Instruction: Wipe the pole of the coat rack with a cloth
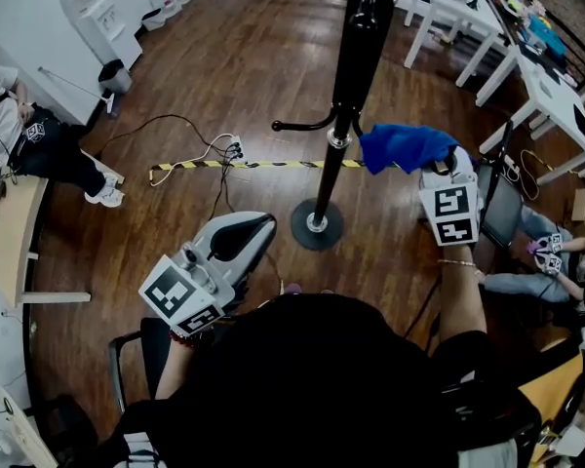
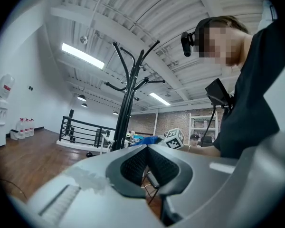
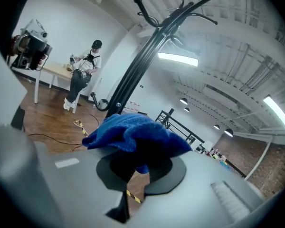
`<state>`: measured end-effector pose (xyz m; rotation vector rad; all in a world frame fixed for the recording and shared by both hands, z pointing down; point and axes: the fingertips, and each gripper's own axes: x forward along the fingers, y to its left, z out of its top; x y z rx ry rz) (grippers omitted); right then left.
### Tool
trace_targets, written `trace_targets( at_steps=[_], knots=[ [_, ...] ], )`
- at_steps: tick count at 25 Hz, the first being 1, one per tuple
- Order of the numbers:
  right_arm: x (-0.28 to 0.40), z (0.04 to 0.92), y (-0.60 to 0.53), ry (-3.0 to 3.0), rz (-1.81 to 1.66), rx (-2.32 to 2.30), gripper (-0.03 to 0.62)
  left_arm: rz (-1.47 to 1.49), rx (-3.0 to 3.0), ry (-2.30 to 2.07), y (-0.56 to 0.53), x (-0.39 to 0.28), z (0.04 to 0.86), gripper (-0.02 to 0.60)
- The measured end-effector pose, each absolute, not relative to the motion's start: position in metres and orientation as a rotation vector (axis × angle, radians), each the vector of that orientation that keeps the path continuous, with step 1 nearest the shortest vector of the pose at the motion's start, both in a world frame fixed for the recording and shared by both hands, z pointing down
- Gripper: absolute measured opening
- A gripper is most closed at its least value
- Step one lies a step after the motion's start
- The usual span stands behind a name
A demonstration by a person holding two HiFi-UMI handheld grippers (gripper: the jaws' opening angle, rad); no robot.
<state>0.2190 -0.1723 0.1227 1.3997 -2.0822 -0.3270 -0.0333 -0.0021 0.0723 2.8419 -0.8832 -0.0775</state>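
Held the right gripper (image 1: pixel 437 167) clamped on the cloth (image 1: pixel 405 146), blue and bunched, draped over both jaws and spilling forward past their tips. Held that cloth just beside the pole (image 1: pixel 356 66), to its right, at the height of the metal collar (image 1: pixel 337 141) and above the round base (image 1: pixel 317 224); could not tell whether cloth and pole touched. Held the left gripper (image 1: pixel 258 224) lower and closer to the body, well apart from the pole, with jaws pressed together on nothing and the dark ribbed pads (image 2: pixel 133 165) meeting at their tips. Pointed both grippers roughly toward the rack, black and upright, with a curved hook (image 1: pixel 302 125) jutting left from the pole near the collar. Stood over a wood floor (image 1: pixel 224 57), with striped tape (image 1: pixel 253 165) lying across it behind the pole and loose cables (image 1: pixel 214 149) to the left. Noted white tables (image 1: pixel 487 27) at the far right and a seated person (image 1: pixel 29 139) at the far left, near a wall.
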Motion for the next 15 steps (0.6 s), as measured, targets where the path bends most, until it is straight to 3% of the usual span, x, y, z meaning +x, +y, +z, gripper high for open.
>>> trace_targets(
  at_steps=[10, 15],
  knots=[
    [0.273, 0.090, -0.151, -2.017, -0.339, 1.592, 0.020, -0.112, 2.856, -0.796, -0.017, -0.017, 0.075, 0.005],
    [0.245, 0.030, -0.137, -2.203, -0.439, 1.650, 0.020, -0.155, 2.825, -0.790, -0.021, -0.019, 0.081, 0.005]
  ],
)
